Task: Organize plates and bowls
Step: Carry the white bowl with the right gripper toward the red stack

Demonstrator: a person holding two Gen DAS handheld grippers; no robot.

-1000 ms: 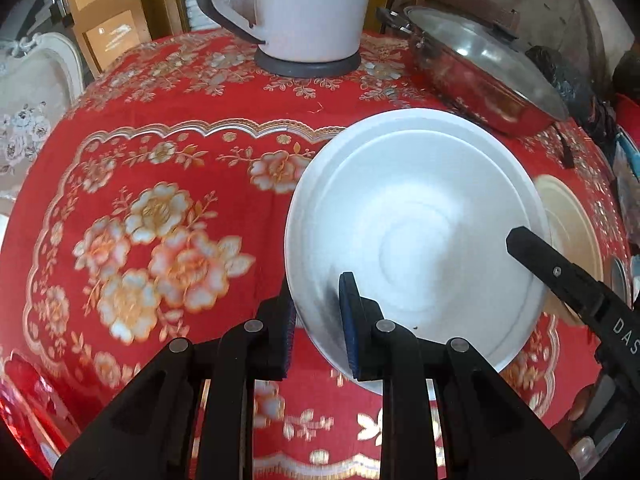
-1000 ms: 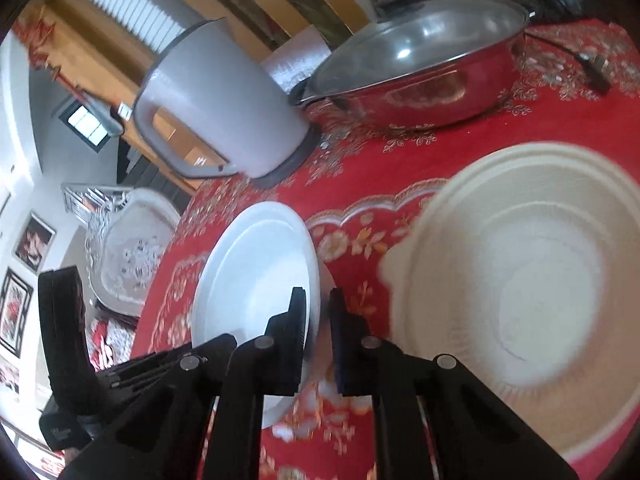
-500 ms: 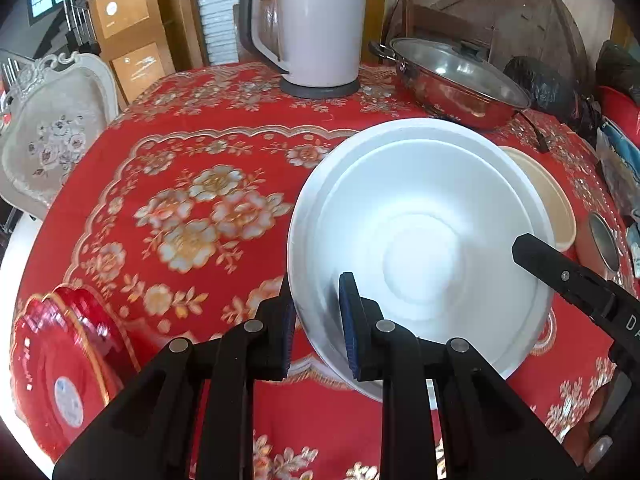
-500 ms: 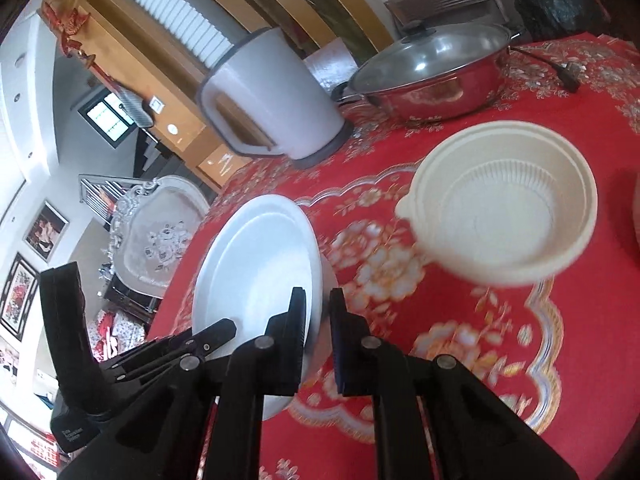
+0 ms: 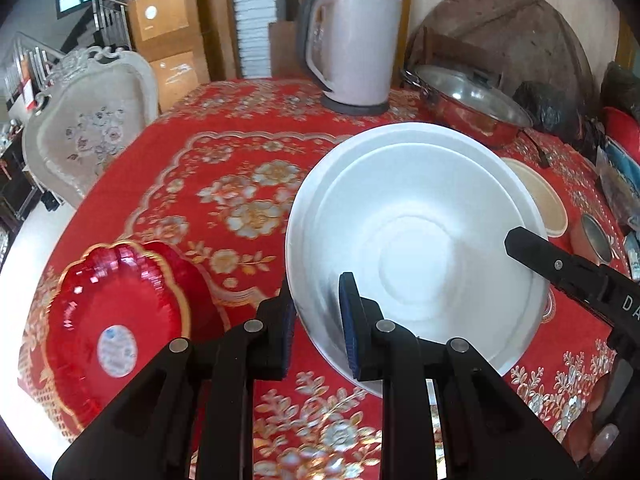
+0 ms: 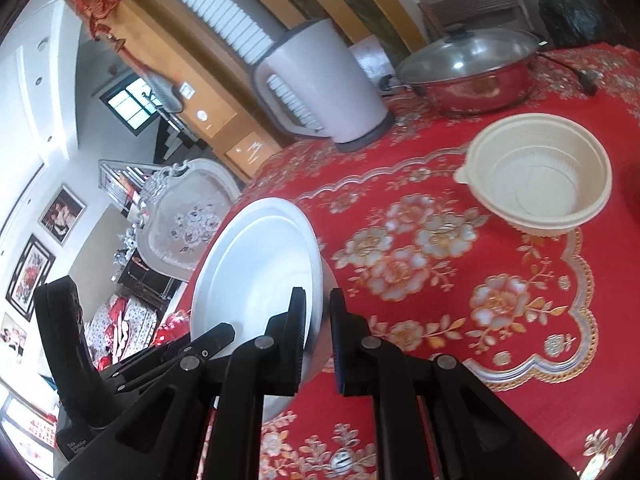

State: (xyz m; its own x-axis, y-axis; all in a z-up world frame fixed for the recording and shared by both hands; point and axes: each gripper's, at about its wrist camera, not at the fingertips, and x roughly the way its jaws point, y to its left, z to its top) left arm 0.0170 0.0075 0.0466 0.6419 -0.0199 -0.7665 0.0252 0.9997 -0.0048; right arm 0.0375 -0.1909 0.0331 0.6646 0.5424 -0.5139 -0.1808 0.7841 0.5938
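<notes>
Both grippers are on the white bowl [image 5: 416,236], held tilted above the table [image 5: 224,168]. Left gripper [image 5: 316,320]: jaws nearly closed, pinching the bowl's near rim. Right gripper [image 6: 318,320]: jaws narrow, clamped on the opposite rim of the same bowl [image 6: 256,276]. Red plate [image 5: 116,320] sits at the table's near left edge. Cream bowl [image 6: 540,176] rests on the table, well apart, near the kettle [image 6: 320,88] and the lidded pan [image 6: 468,68].
</notes>
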